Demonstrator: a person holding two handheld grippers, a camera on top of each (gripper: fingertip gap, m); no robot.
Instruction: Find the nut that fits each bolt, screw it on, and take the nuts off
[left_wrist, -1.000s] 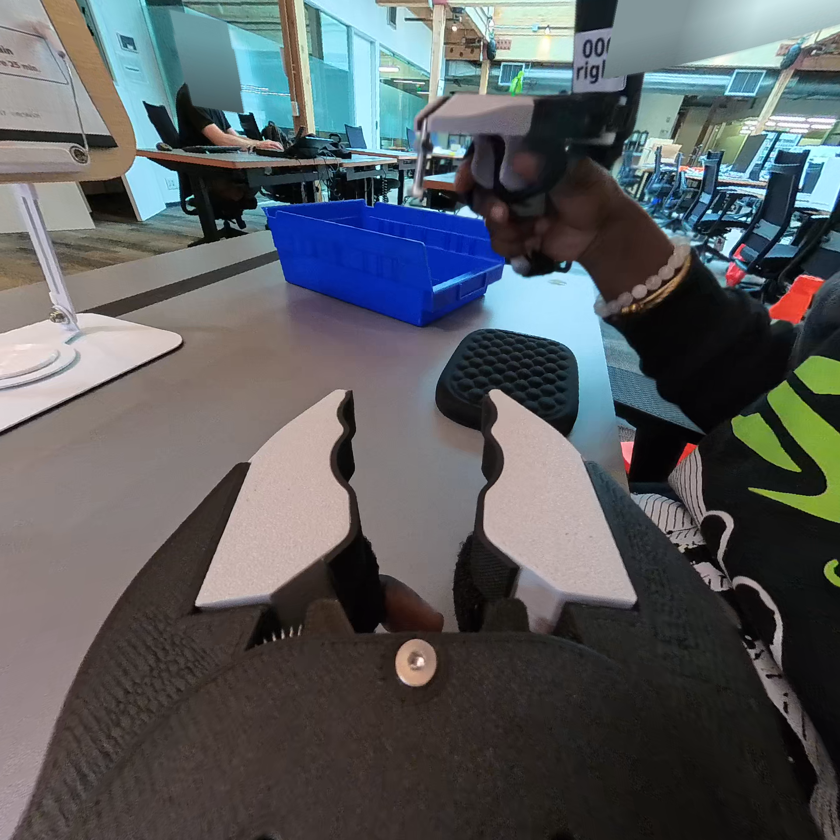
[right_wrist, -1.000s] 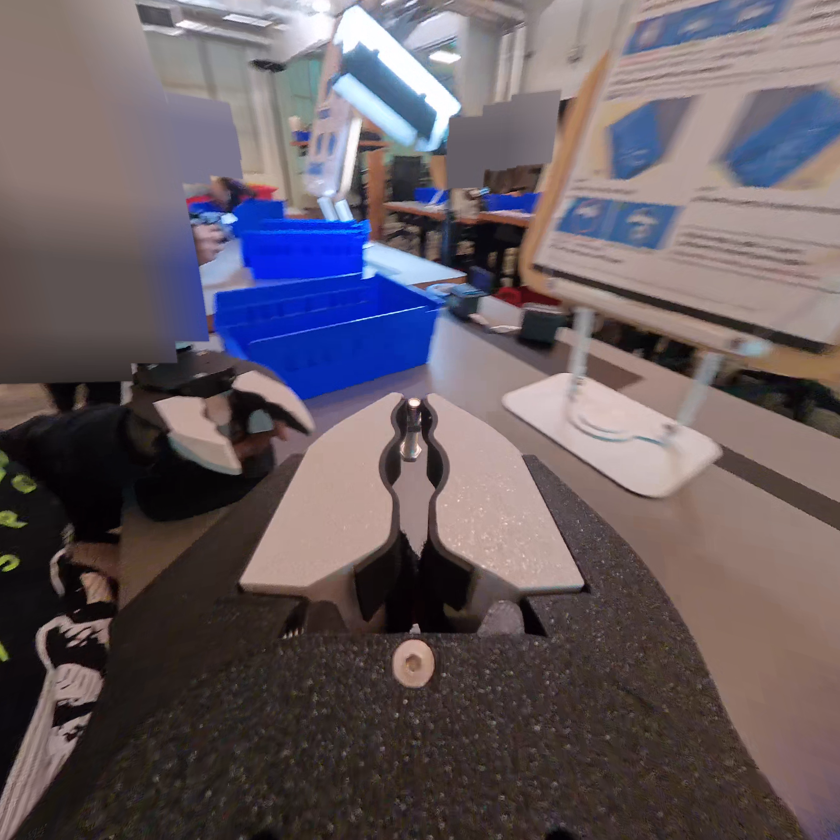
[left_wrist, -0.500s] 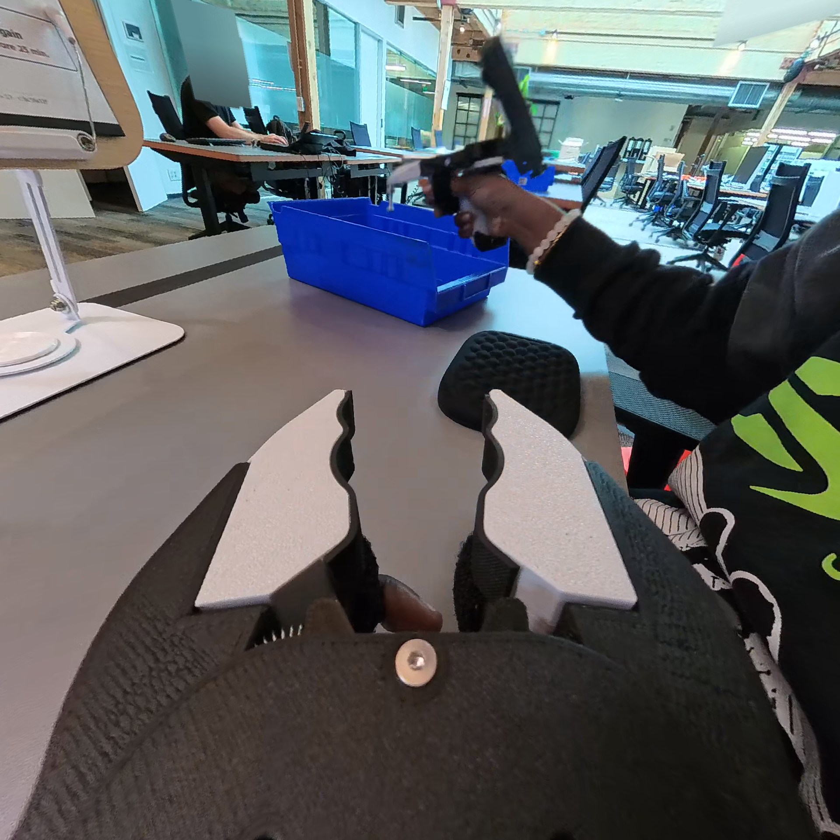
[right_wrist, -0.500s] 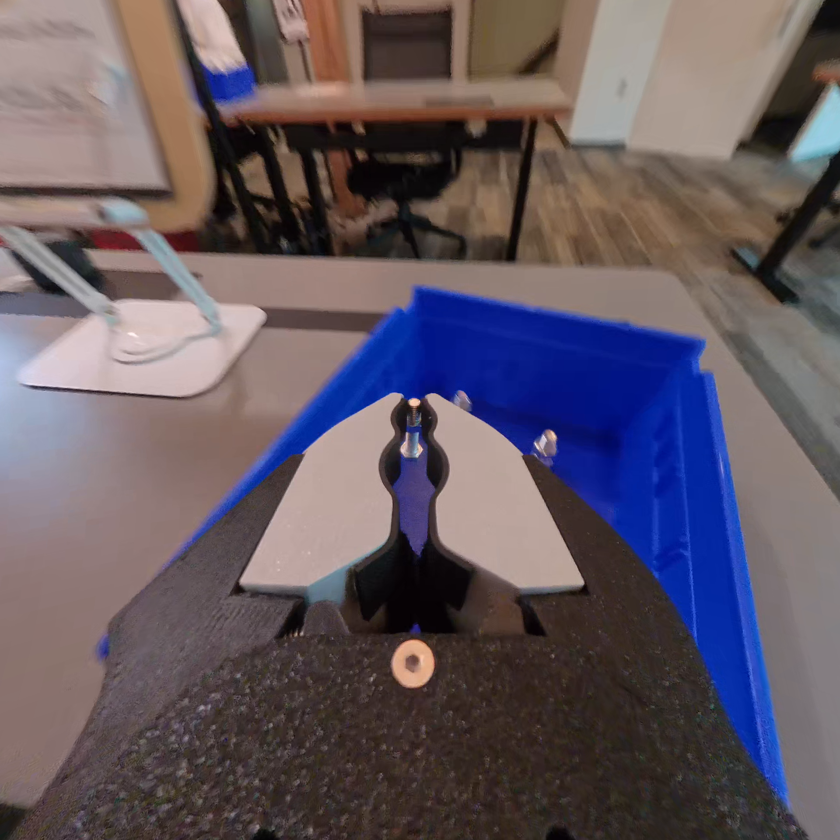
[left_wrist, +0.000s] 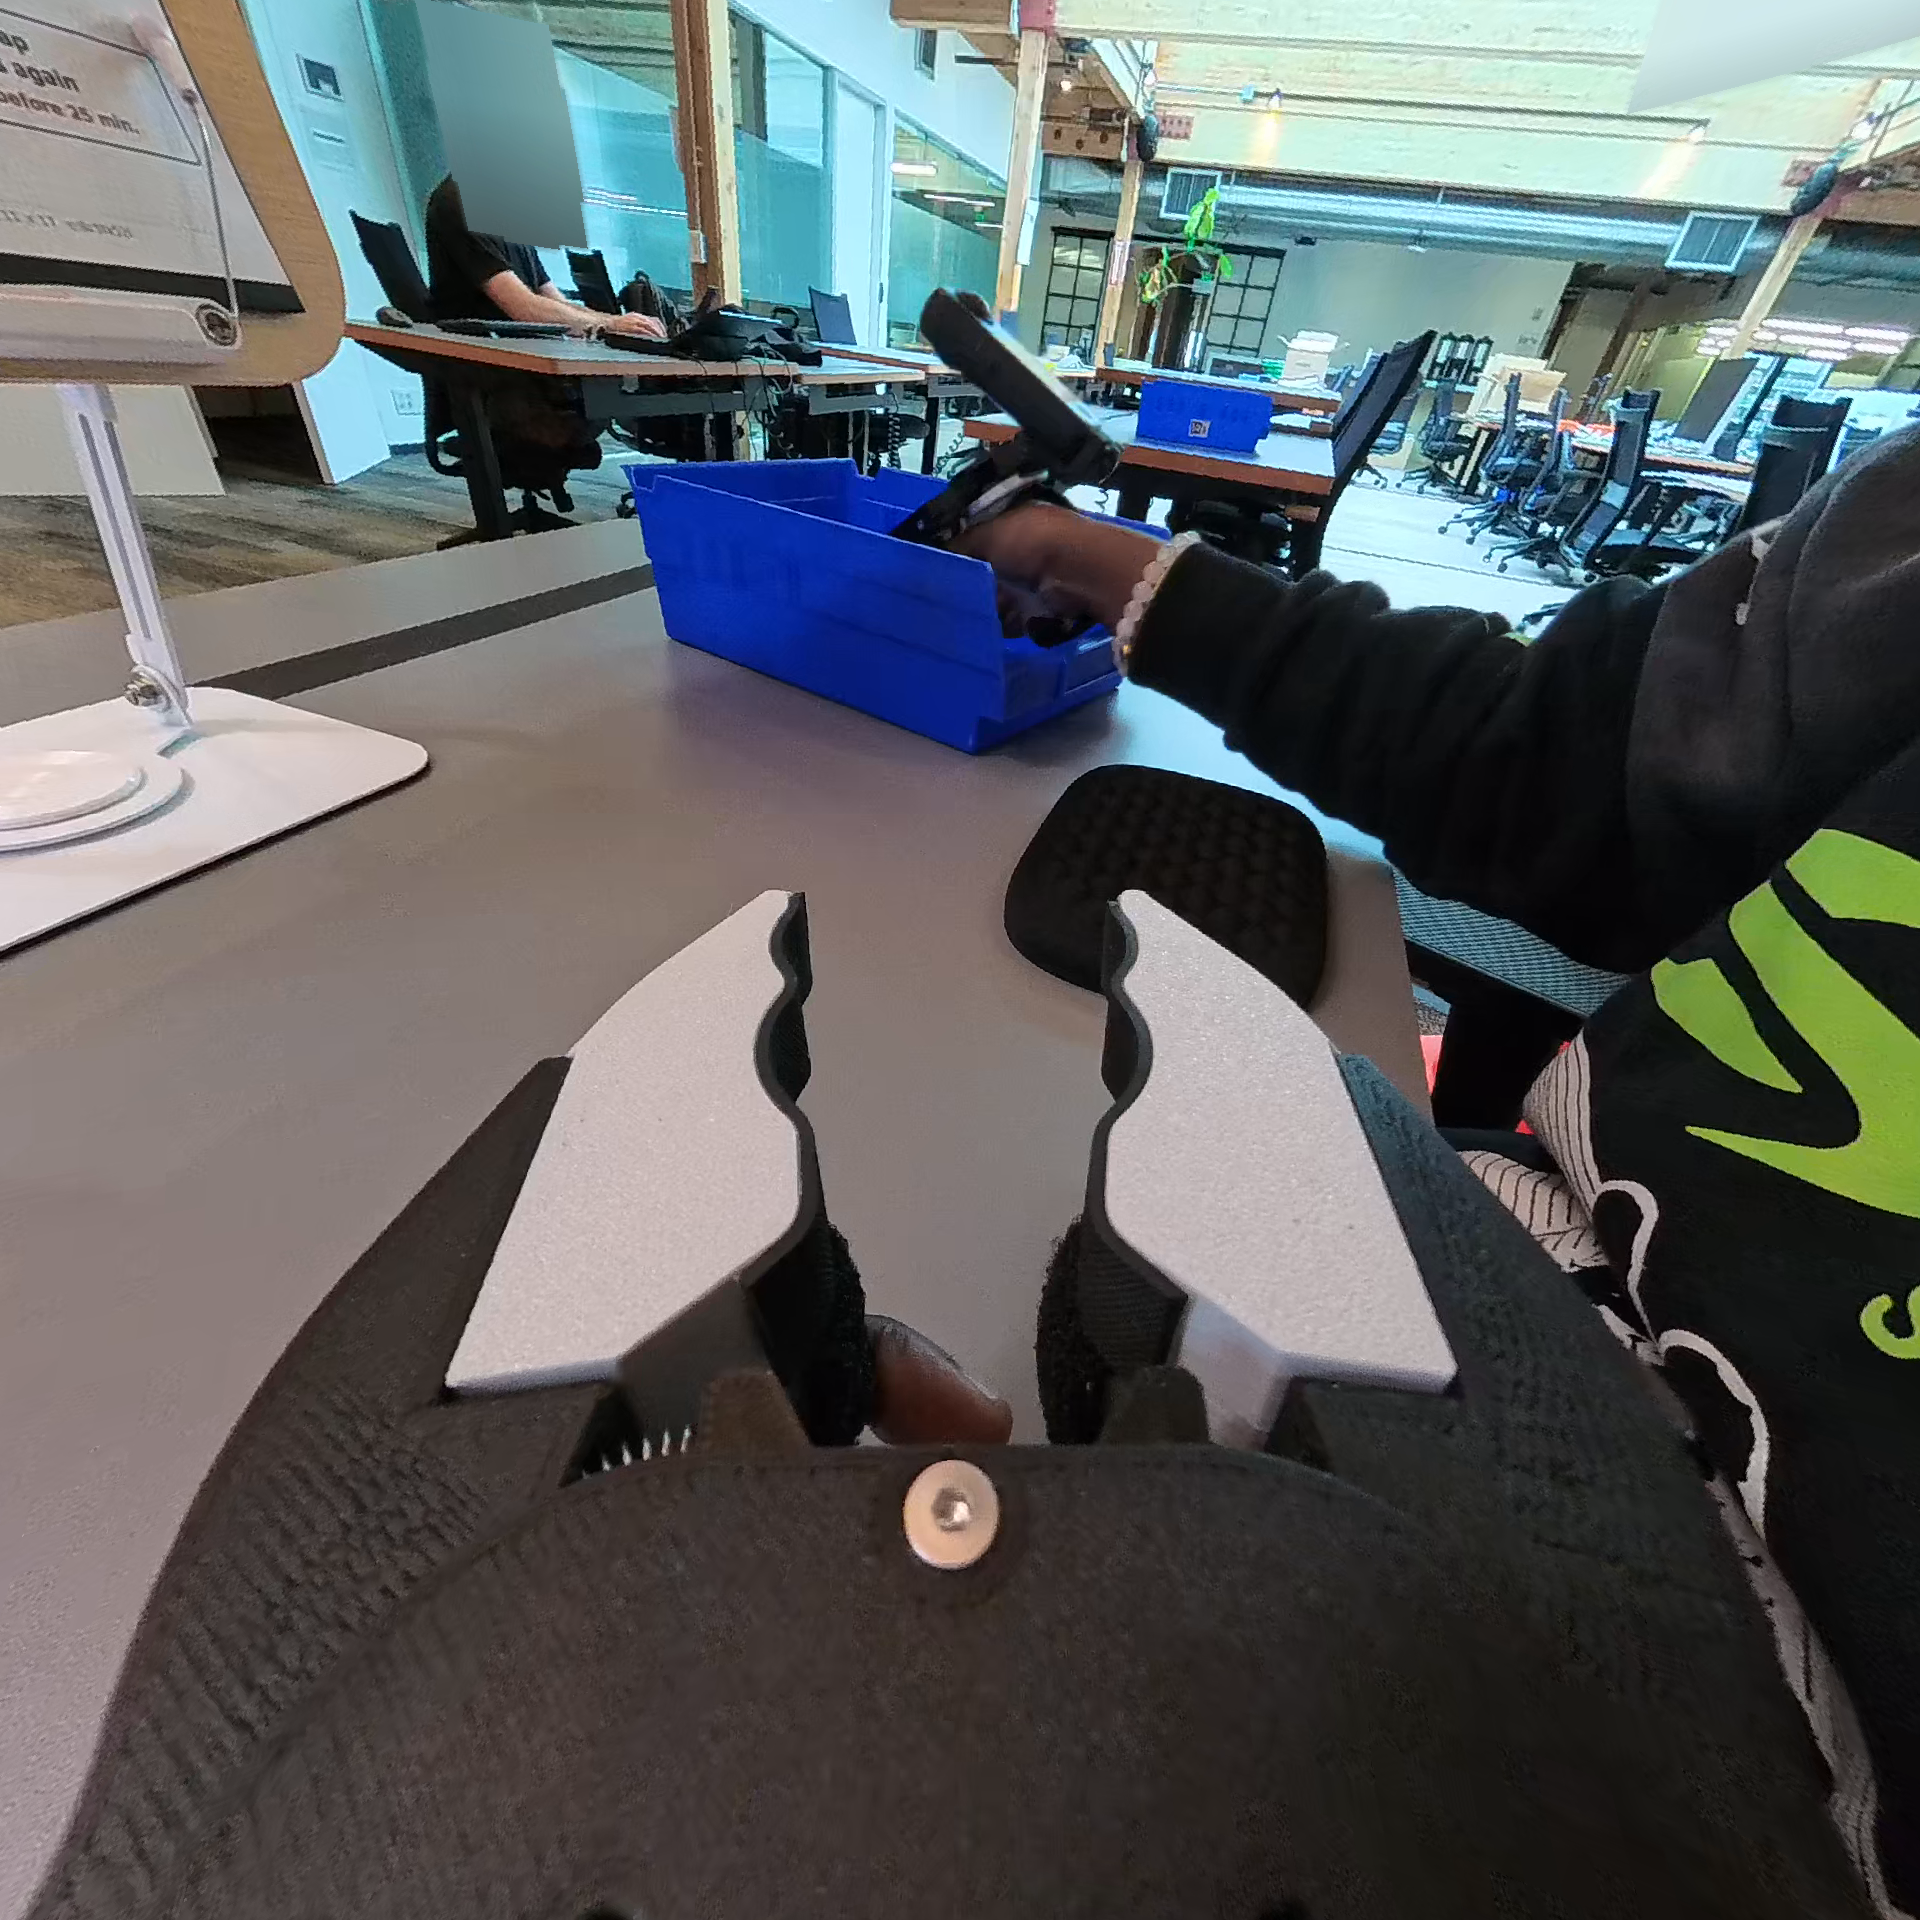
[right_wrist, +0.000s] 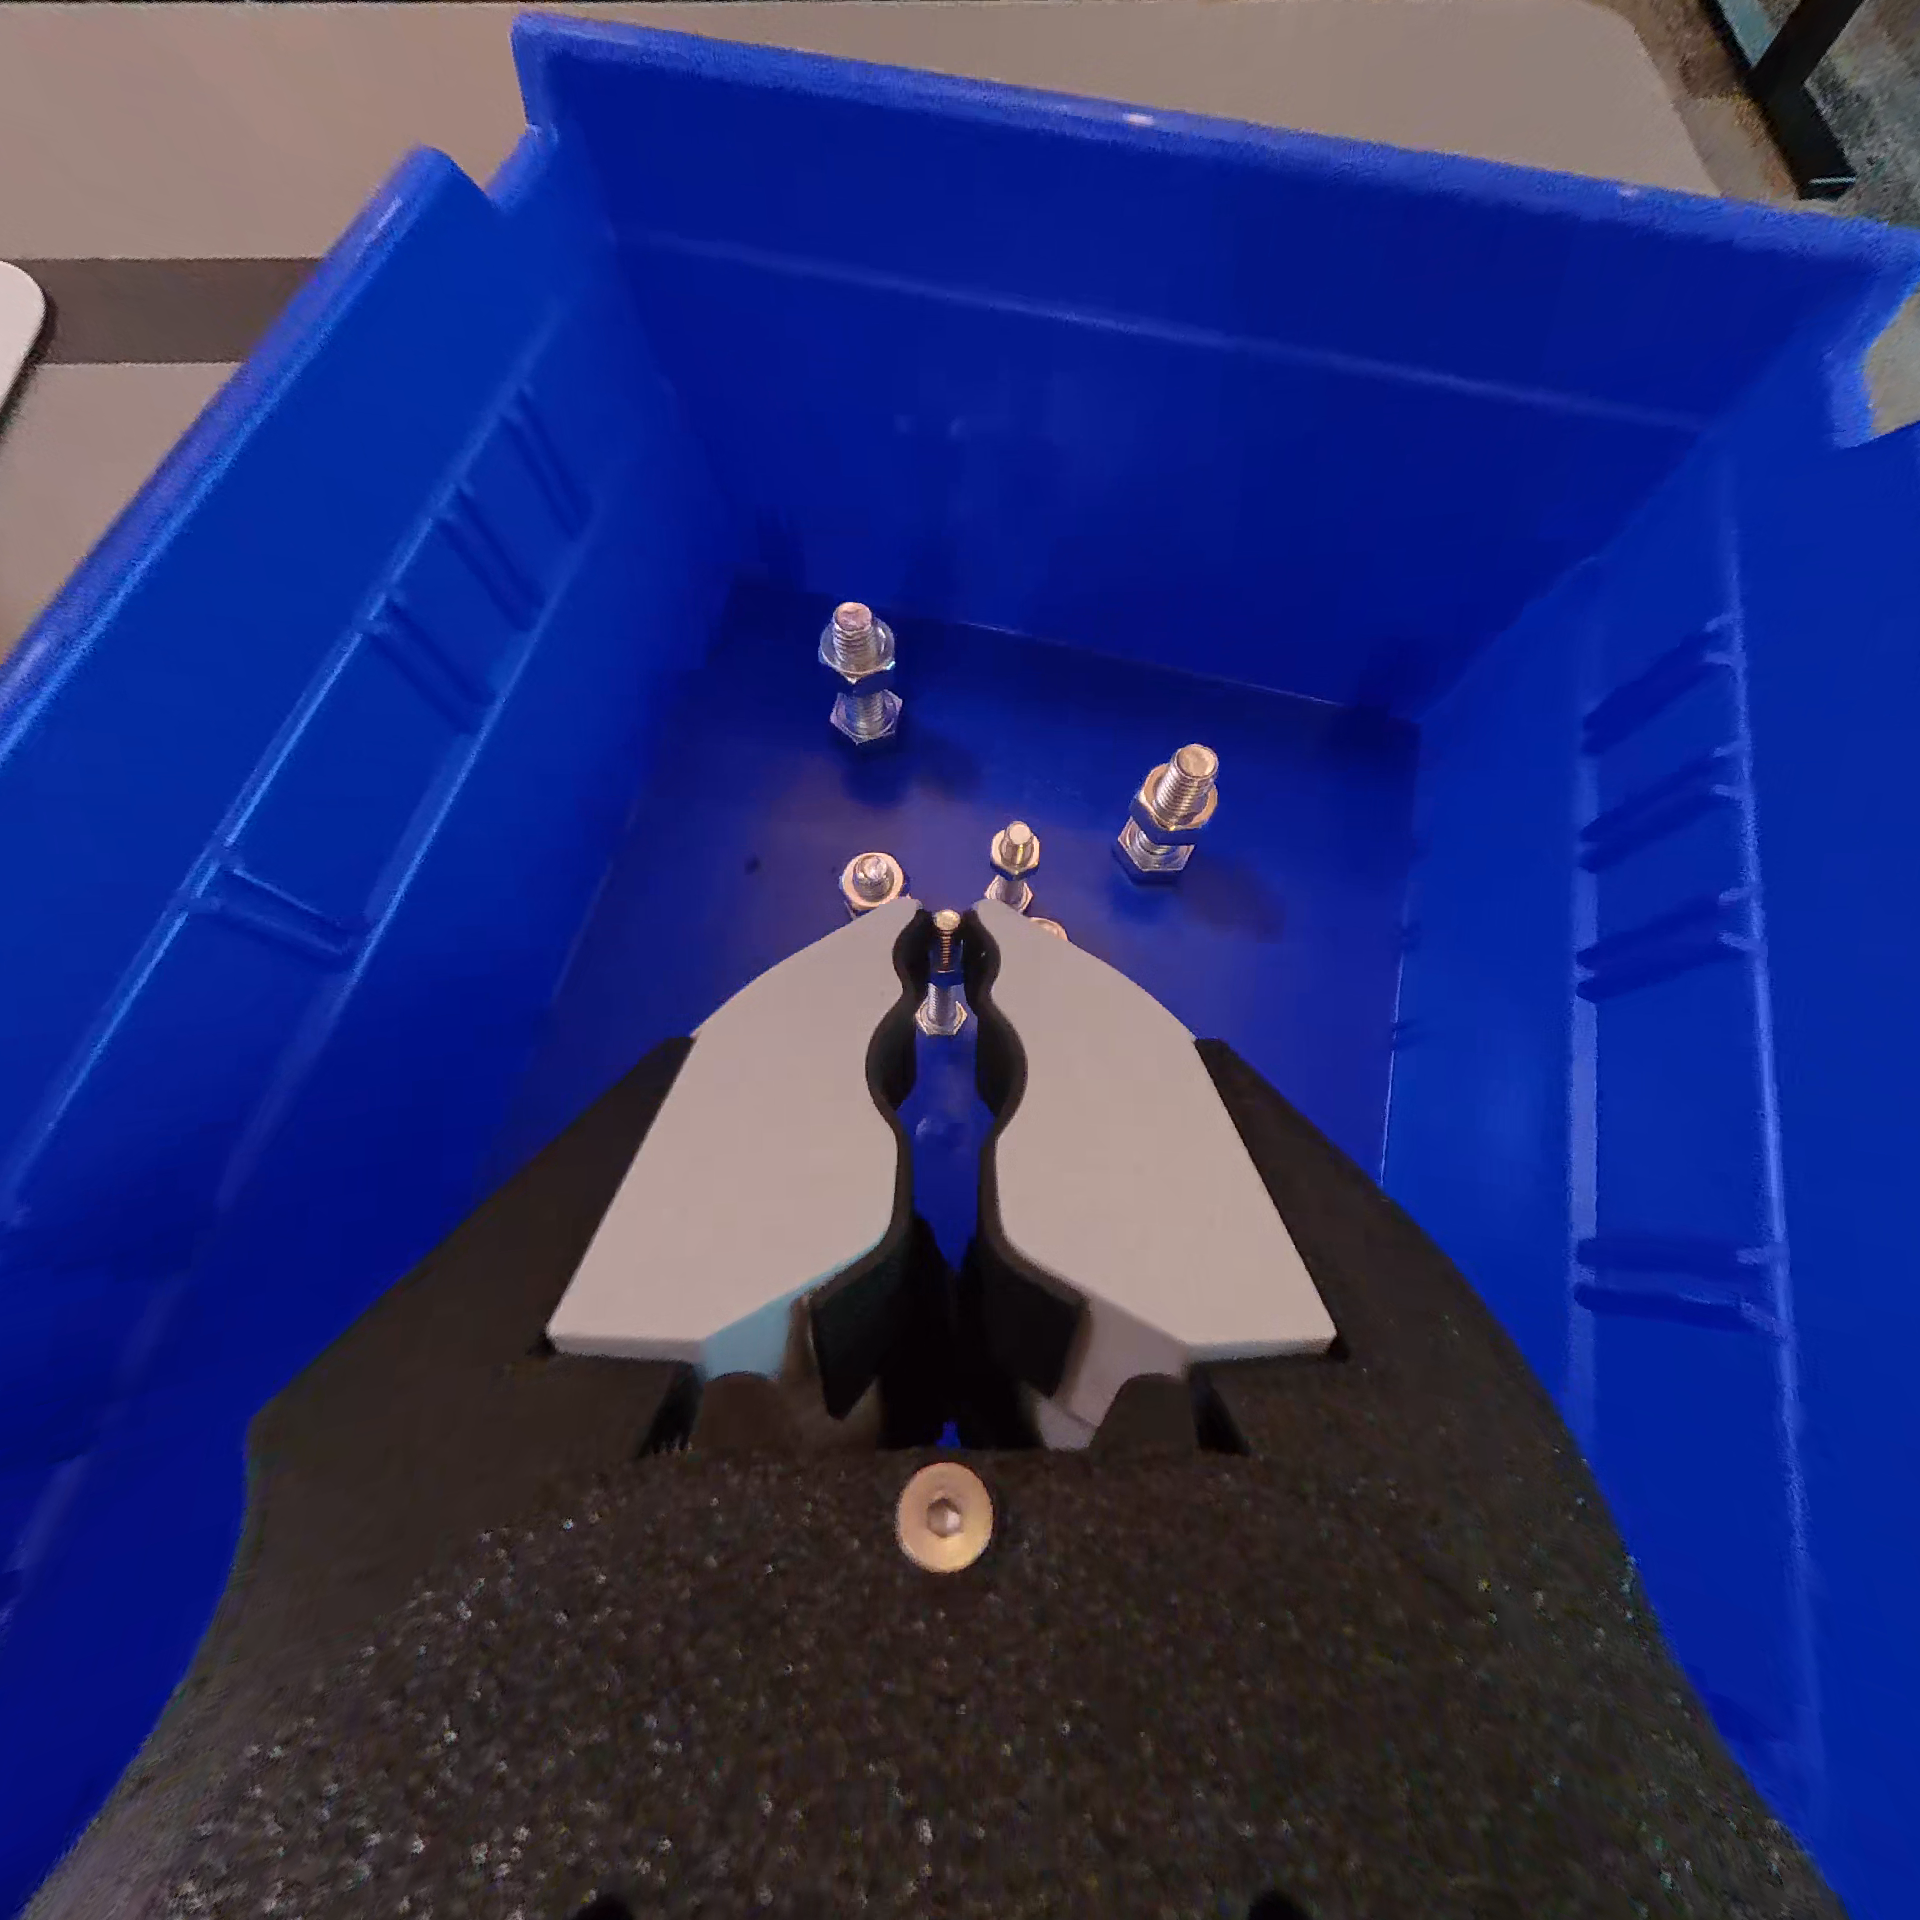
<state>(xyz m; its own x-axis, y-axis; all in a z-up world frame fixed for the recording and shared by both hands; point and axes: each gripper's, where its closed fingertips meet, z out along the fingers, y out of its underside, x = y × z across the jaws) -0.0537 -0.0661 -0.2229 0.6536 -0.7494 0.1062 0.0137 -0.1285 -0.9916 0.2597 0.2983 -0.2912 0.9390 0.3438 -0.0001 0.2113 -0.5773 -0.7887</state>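
Right wrist view: right gripper tilted down into bin

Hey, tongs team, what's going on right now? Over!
Left tongs open, empty, over the table. Right tongs shut on a small bolt, down inside the blue bin. Other bolts standing close ahead.

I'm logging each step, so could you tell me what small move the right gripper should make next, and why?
Probably lower a little and open. The right gripper is shut on a small bolt inside the blue bin, just above its floor, where other bolts stand.
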